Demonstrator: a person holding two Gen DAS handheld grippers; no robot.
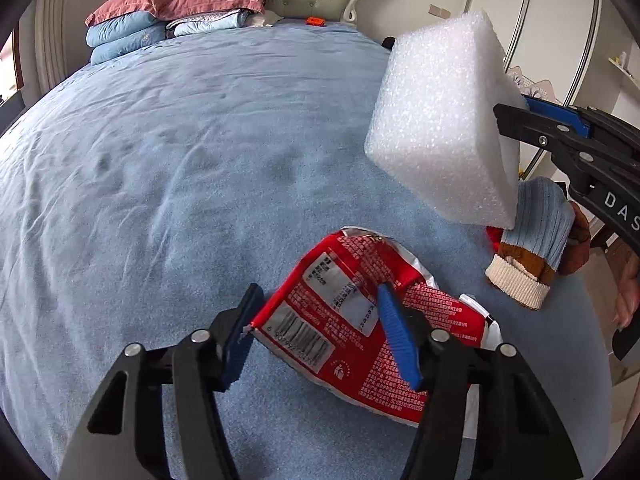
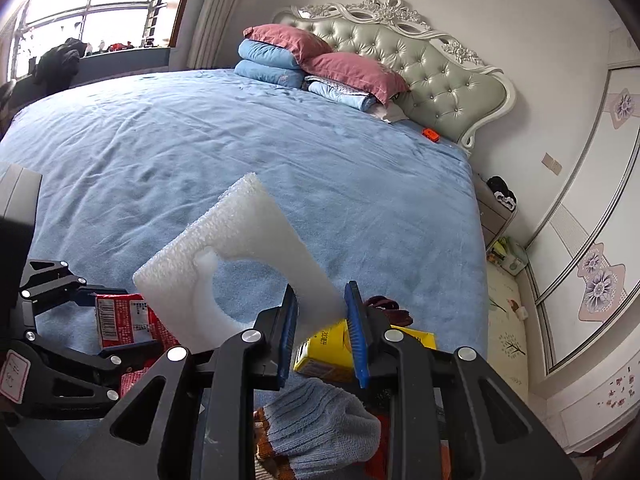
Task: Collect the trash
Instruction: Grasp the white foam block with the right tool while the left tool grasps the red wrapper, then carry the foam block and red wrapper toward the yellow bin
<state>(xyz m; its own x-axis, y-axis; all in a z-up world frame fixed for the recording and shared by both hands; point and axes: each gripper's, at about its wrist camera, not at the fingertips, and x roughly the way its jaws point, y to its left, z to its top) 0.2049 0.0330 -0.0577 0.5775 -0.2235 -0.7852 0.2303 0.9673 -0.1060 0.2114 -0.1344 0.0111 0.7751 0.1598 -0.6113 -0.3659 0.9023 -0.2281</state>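
Observation:
A red snack wrapper lies on the blue bed. My left gripper is open, its fingers on either side of the wrapper's near edge. My right gripper is shut on a white foam block with a round cut-out and holds it above the bed. The block and the right gripper also show in the left wrist view, up at the right. The wrapper and left gripper show at the lower left of the right wrist view.
A blue and brown knit sock lies by the bed's right edge, also below my right gripper. A yellow box lies beside it. Pillows and folded quilts sit at the headboard. A small orange object lies near it. A nightstand stands right.

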